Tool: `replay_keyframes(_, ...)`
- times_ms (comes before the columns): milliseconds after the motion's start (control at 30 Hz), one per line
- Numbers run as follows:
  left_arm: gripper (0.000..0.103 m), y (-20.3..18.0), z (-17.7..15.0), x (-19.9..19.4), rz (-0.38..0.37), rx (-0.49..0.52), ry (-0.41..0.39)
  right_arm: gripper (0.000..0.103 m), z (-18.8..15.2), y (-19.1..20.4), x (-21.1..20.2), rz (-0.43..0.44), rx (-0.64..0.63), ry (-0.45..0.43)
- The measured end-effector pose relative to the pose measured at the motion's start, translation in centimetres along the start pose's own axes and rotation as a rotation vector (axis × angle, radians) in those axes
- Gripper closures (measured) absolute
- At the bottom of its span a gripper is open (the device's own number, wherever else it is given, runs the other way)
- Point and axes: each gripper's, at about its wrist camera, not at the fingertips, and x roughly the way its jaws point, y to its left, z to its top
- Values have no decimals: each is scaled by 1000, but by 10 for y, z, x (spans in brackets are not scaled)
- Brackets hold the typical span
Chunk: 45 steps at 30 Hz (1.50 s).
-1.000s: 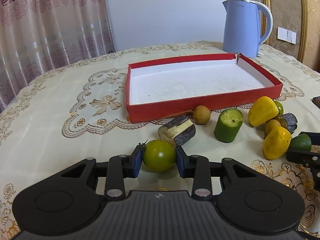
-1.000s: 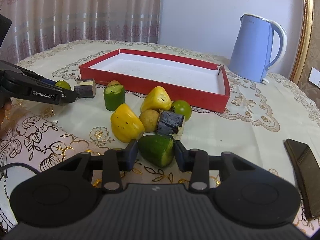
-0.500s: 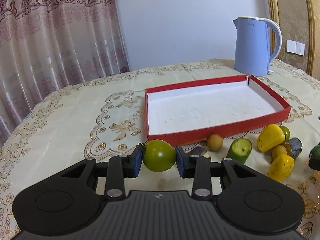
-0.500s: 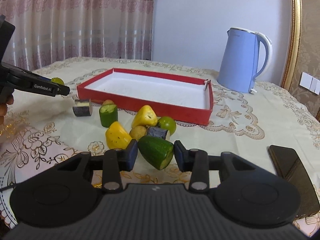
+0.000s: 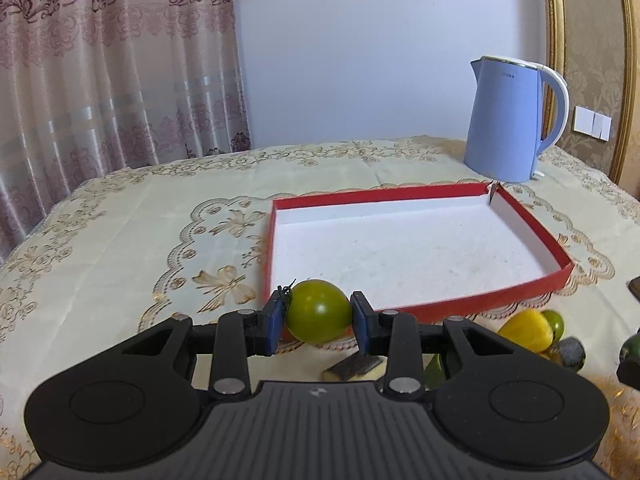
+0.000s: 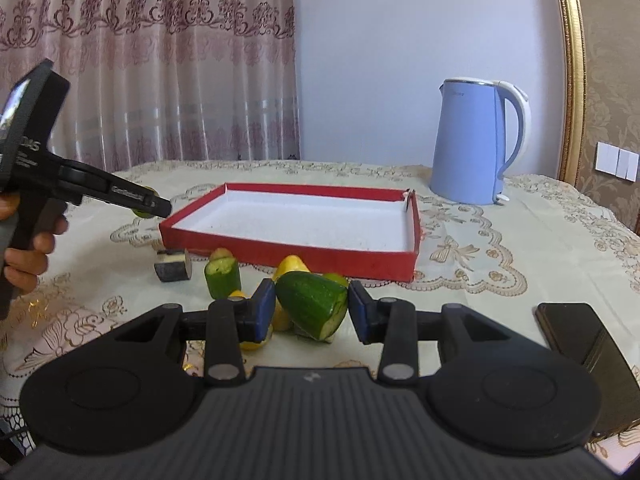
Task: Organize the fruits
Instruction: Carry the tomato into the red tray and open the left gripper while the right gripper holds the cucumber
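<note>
A round green tomato [image 5: 310, 300] hangs above the table, and my left gripper [image 5: 318, 318] is shut on it, just before the near left corner of the red tray [image 5: 472, 304]. My right gripper [image 6: 312, 314] is shut on a cut green cucumber chunk [image 6: 308, 300], lifted above the heap of fruit. On the cloth before the tray lie an eggplant slice [image 6: 174, 266], an upright cucumber piece [image 6: 222, 278] and a yellow pepper piece [image 6: 294, 266]. In the right wrist view the left gripper [image 6: 158, 210] shows at the left, over the tray's corner. The tray's white inside is bare.
A blue kettle [image 6: 476, 144] stands behind the tray's far right corner. A dark phone [image 6: 584, 340] lies at the right on the patterned tablecloth. A person's hand [image 6: 28, 248] holds the left gripper's handle. Curtains hang behind the table.
Both grippers have risen from the table with their pieces still held. The left one has come closer to the tray's near left corner. The pieces left on the cloth have not moved.
</note>
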Motion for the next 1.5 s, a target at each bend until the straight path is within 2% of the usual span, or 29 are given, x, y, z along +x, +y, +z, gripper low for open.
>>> replay_keyframes(433,69,-13,33,13,7,26,-45,66,2,2,-2,20,3,-16)
replay_keyframes(800,69,-26,56,51,25,41,-40,66,4,0,-3,22,6,-22)
replay_keyframes(1500,69,-45,69,115,38,47,35,66,1,-8,2,16,27,-11)
